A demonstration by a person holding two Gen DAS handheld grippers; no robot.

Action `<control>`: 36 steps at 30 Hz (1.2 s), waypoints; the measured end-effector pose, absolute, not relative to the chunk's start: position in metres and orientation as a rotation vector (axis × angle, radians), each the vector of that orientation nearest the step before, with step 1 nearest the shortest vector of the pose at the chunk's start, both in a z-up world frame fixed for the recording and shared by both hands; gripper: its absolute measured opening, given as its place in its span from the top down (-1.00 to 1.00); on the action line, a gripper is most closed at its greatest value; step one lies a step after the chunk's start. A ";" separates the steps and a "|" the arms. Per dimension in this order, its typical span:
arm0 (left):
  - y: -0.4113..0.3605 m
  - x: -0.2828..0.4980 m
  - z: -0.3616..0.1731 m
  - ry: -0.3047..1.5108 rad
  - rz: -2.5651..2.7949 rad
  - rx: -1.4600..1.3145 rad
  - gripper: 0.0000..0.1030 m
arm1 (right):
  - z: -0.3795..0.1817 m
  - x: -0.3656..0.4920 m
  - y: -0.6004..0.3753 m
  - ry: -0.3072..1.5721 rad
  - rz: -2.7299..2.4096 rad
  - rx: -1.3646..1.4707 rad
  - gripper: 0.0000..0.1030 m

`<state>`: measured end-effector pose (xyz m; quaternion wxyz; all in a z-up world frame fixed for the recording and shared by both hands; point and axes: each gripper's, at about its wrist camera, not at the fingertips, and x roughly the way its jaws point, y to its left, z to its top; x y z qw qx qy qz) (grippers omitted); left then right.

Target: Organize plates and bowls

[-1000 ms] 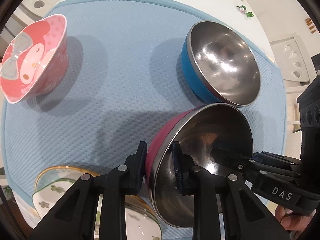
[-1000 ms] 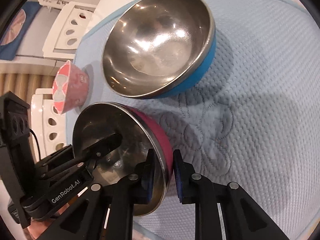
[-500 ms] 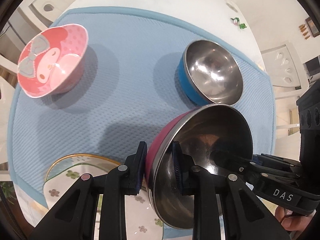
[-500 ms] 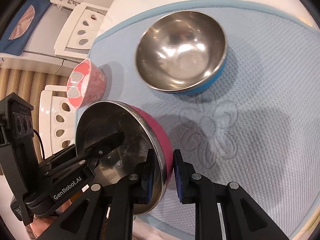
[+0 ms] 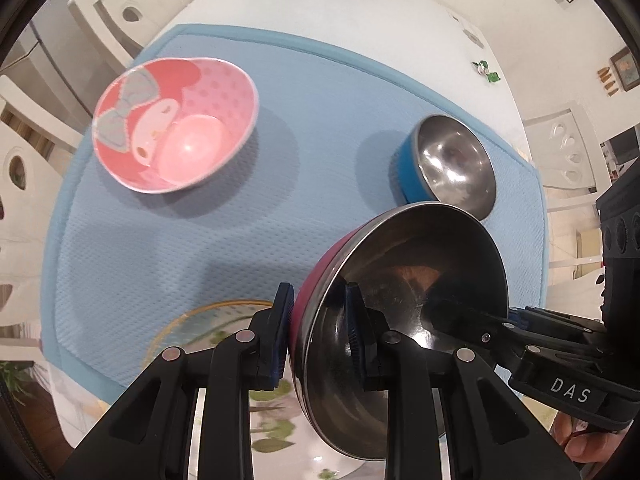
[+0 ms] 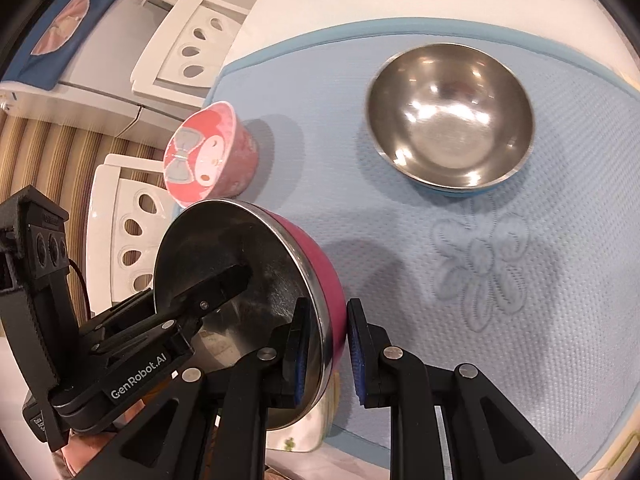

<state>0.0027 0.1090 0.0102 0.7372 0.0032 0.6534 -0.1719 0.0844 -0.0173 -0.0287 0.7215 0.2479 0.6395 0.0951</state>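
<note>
Presently a round steel-lined bowl with a magenta outer shell [image 5: 400, 300] is held tilted above the scene by two tools at once: the left hand-held gripper [image 5: 318, 332] is clamped narrowly on the rim at one side, one pad on the magenta wall and one on the steel inside, and the right hand-held gripper [image 6: 326, 344] is clamped likewise on the opposite rim. The bowl is carried clear of the pale blue quilted mat [image 5: 192, 248] that covers the white tabletop [image 5: 320, 8]. The likely target is judged to be the matching steel-lined bowl with a blue outer shell [image 6: 450, 120], which is seen standing upright on the mat ahead of both tools, nearer the right-hand side and apart from everything else. Nesting would call for the held bowl to be levelled and centred over that open mouth. Well to the left, a pink cartoon-printed bowl [image 5: 176, 124] is set near the mat's edge, and a gold-rimmed white plate with green leaf prints [image 5: 224, 336] lies directly beneath the left tool. Open mat is left between the three bowls, so room for the carry is judged ample; the mat's right edge lies close behind the blue bowl.
</note>
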 end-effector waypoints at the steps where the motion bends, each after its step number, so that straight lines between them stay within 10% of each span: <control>1: 0.114 0.006 0.012 1.430 -0.380 0.012 0.56 | -0.027 0.086 -0.011 1.411 0.208 0.546 0.64; 36: 0.218 0.150 0.041 1.301 -0.269 -0.121 0.56 | 0.013 0.260 0.092 1.403 0.333 0.398 0.63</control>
